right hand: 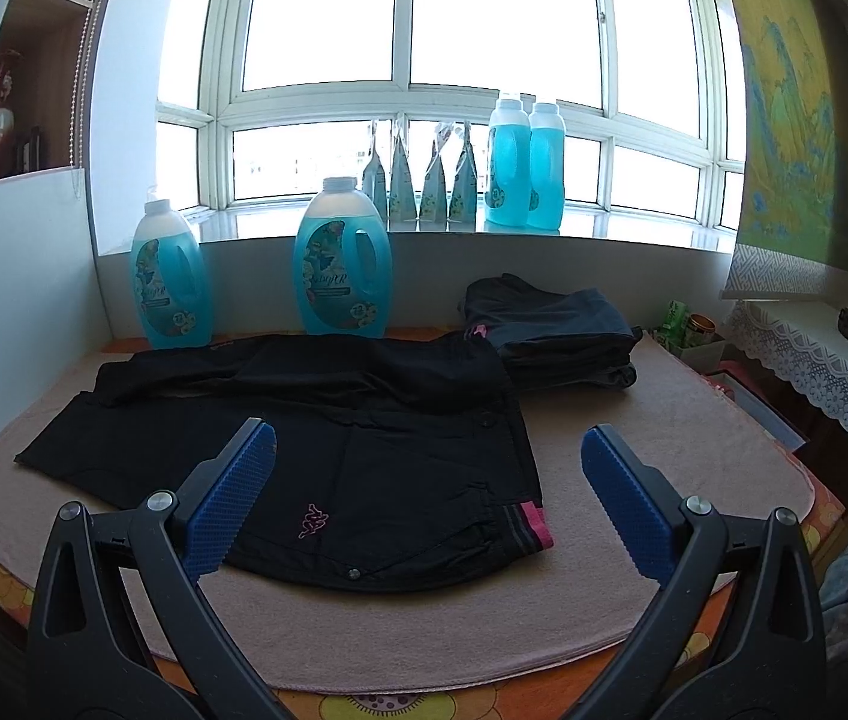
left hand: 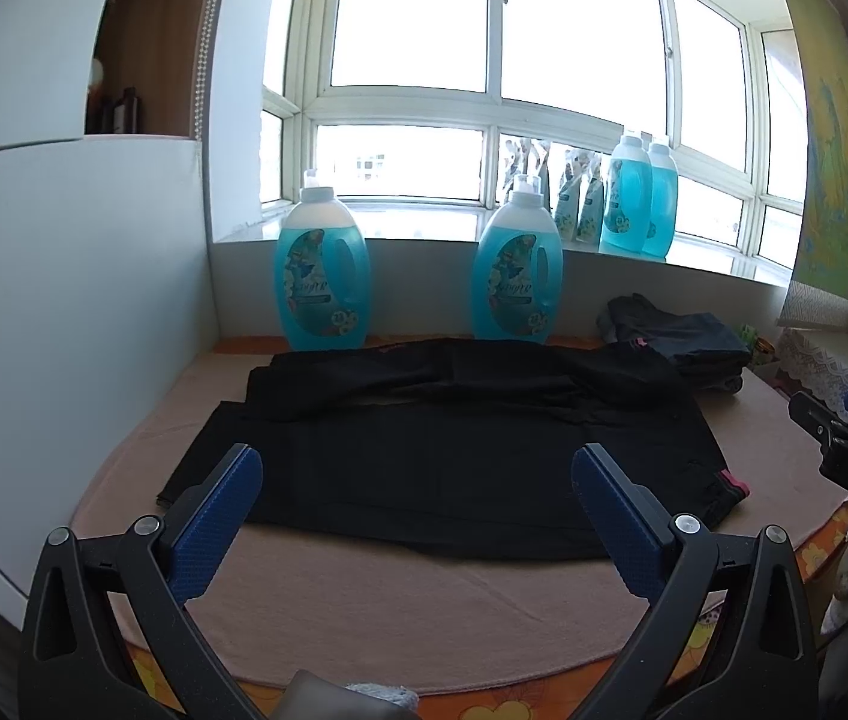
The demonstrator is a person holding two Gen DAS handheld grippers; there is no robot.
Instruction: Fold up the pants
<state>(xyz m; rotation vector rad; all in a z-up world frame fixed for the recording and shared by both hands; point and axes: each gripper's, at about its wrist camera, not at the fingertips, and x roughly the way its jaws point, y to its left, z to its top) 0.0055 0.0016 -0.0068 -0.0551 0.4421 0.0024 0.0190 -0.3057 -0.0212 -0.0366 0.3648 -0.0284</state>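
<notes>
While both tools gape, one black pants [right hand: 316, 438], four blue bottles [right hand: 343, 258]

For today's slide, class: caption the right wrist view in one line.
Open right gripper hovers over black pants spread on a pink mat.

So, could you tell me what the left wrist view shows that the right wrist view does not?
Only the left wrist view shows the right gripper from outside, at its right edge. Only the right wrist view shows the pink logo on the black pants and a red vase on the shelf. Both show the pants spread flat, folded dark clothes behind, and blue detergent bottles.
</notes>
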